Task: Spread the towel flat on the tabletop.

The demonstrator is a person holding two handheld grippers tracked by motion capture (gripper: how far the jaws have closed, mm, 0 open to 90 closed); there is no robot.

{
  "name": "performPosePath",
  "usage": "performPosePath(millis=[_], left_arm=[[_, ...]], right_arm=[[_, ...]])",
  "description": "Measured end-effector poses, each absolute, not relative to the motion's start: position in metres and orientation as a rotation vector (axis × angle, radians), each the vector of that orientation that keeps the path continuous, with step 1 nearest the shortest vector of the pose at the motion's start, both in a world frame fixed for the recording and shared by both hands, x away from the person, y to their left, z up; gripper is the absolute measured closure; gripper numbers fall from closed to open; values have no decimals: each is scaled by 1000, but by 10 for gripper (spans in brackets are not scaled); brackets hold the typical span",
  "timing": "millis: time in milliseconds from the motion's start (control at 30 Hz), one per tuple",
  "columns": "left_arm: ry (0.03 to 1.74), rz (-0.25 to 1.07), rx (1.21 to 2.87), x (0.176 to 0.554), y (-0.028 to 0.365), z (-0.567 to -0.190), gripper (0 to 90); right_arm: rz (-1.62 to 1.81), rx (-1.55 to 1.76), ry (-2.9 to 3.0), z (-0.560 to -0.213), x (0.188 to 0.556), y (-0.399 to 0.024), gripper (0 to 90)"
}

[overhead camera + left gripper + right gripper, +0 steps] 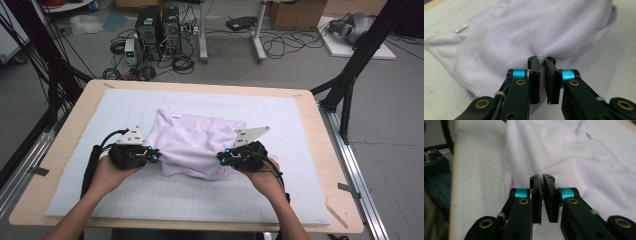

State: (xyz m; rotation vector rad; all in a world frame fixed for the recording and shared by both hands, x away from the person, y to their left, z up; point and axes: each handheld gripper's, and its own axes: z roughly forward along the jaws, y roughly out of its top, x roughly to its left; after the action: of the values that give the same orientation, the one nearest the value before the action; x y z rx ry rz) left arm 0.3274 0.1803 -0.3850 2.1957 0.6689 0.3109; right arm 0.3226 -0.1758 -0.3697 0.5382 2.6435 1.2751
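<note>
Nearest, the left gripper (156, 156) is clamped on the near left edge of the pale lilac towel (192, 140), its jaws pinched together on the cloth. Opposite it, the right gripper (220, 158) is likewise closed on the near right edge. Beyond both sets of jaws the towel sags crumpled onto the white mat (280, 120), its small label (460, 28) at the far side.

Left gripper (542, 61) black, cyan bands; right gripper (542, 178) alike; brass screws.
</note>
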Motion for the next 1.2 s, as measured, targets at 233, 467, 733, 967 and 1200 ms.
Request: performPosePath(millis=[233,467,733,967,1200], left_arm=[[806,314,2215,368,160,-422,821],[816,327,2179,363,170,-411,688],[785,337,2083,324,189,-402,519],[670,249,2164,315,161,-421,586],[662,261,2227,327,144,-438,796]], right_arm=[[1140,650,2682,-402,356,-169,844],[1234,727,2671,-406,360,-179,675],[1308,579,2596,-403,318,-199,624],[1288,592,2649,-427,317,-197,570],[1251,570,2722,-443,327,-182,667]])
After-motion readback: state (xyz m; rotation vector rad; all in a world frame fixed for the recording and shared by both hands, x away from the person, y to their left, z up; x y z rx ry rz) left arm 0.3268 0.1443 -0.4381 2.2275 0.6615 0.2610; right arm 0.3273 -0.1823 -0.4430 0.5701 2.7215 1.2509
